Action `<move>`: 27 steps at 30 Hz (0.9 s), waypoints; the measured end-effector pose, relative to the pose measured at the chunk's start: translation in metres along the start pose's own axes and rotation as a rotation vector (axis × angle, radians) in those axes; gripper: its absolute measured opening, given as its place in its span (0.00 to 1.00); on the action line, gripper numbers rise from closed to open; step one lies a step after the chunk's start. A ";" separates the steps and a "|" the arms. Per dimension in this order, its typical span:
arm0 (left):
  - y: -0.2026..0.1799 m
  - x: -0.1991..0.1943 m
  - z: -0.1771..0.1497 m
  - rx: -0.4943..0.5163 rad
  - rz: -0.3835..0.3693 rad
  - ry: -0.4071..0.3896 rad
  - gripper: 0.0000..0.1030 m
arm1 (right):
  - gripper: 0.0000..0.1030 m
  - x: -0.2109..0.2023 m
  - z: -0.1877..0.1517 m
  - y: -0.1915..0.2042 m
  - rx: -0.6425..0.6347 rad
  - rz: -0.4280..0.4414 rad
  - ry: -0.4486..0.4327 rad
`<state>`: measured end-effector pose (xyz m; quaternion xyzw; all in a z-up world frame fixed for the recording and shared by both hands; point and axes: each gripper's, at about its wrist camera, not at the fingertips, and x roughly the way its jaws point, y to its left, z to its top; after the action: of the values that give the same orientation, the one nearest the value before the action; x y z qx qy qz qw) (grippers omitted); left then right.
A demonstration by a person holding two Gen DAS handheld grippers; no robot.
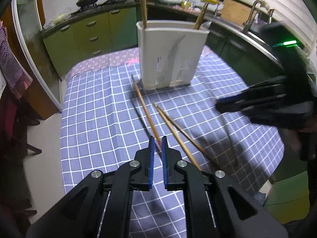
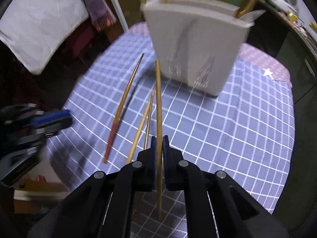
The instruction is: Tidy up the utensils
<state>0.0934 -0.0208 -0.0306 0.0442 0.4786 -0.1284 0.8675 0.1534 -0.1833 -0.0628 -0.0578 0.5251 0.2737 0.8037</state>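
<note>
While the right gripper is clamped on a bamboo chopstick near mid-length, the stick is carried clear of the checked tablecloth, long axis along the fingers, far tip toward the white holder. It is judged light, stiff and smooth, liable to pivot; a mid-length hold suits. The left gripper is closed with a red-ended chopstick running between its fingers; whether it is pinched cannot be told. Two more chopsticks lie alongside.

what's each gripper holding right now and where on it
The right gripper pinches a plain chopstick partway along its shaft. The left gripper is shut on nothing.
</note>
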 end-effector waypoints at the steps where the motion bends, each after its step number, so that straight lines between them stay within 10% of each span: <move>1: 0.002 0.007 0.003 -0.009 0.000 0.024 0.07 | 0.07 -0.010 -0.004 -0.003 0.008 0.006 -0.025; 9: 0.019 0.074 0.039 -0.104 0.027 0.232 0.31 | 0.07 -0.064 -0.023 -0.006 0.043 0.036 -0.160; 27: 0.030 0.150 0.072 -0.234 0.111 0.449 0.19 | 0.07 -0.077 -0.043 -0.027 0.069 0.066 -0.178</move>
<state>0.2370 -0.0338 -0.1194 -0.0029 0.6676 -0.0115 0.7444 0.1093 -0.2513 -0.0198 0.0118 0.4624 0.2857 0.8393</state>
